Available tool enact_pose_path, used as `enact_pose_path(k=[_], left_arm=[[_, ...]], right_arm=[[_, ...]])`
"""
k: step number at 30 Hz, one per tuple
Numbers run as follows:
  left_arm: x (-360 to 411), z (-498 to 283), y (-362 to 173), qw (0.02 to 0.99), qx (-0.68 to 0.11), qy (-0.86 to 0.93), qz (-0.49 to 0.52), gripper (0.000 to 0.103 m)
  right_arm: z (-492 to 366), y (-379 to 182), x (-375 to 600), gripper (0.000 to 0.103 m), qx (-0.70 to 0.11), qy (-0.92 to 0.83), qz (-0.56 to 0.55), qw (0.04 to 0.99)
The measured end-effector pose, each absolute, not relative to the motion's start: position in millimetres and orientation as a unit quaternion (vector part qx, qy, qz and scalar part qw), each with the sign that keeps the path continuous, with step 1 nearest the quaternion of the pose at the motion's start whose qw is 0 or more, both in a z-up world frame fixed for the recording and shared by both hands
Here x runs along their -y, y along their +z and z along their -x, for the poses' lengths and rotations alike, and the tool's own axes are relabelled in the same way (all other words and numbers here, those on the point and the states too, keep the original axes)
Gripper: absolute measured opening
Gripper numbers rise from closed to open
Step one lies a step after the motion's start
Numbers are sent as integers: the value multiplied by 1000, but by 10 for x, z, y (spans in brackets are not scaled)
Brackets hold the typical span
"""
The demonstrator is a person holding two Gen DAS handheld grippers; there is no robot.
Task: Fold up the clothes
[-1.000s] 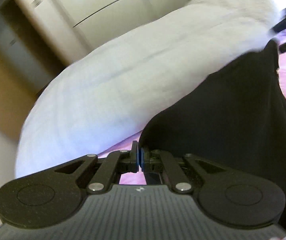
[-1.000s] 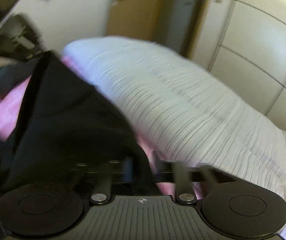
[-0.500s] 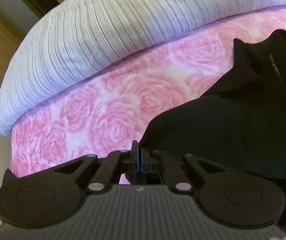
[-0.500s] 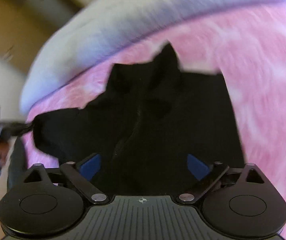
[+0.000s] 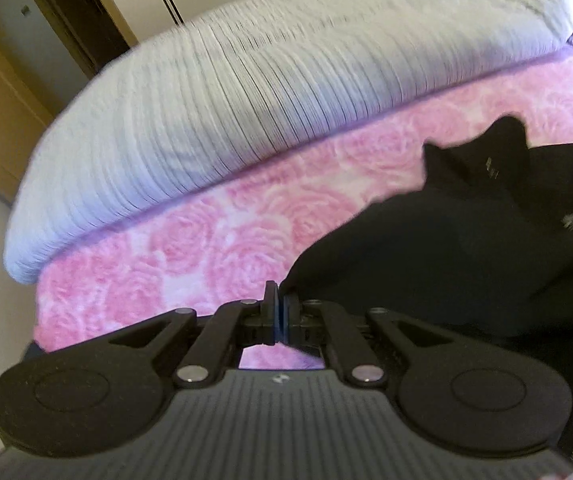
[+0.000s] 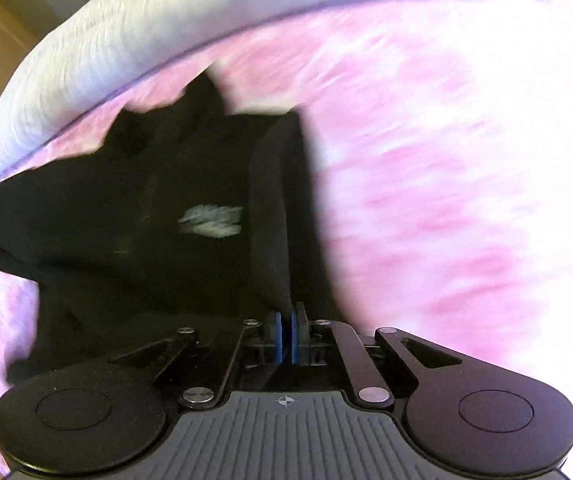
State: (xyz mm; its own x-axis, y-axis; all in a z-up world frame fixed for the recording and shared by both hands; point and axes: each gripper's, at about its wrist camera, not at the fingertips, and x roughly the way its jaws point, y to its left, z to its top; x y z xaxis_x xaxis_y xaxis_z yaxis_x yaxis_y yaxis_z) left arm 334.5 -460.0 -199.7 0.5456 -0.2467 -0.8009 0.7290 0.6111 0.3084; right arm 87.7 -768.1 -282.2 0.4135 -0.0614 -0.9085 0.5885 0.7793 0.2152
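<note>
Since the earlier frame, the right gripper (image 6: 285, 320) has swung down toward the bed and its fingers have just closed from a wide spread onto a fold of the black garment (image 6: 158, 216). The left gripper (image 5: 277, 308) keeps its fingers pressed together, pinching the garment's edge at its tip. The garment (image 5: 466, 248) lies spread on the pink rose-patterned bedsheet (image 5: 190, 248), extending ahead of both grippers. A white striped duvet (image 5: 246, 92) lies beyond it.
</note>
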Motion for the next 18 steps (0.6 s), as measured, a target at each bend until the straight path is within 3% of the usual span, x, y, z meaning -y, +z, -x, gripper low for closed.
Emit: enact_pose_path(k=[8, 18], left_arm=[[4666, -3153, -1238, 838, -336, -294, -314, 2], [4961, -3285, -890, 852, -305, -276, -323, 2]], right_arm=[[-102, -1412, 8773, 2, -444, -264, -134, 846], [-680, -1113, 9119, 2, -389, -242, -40, 888]])
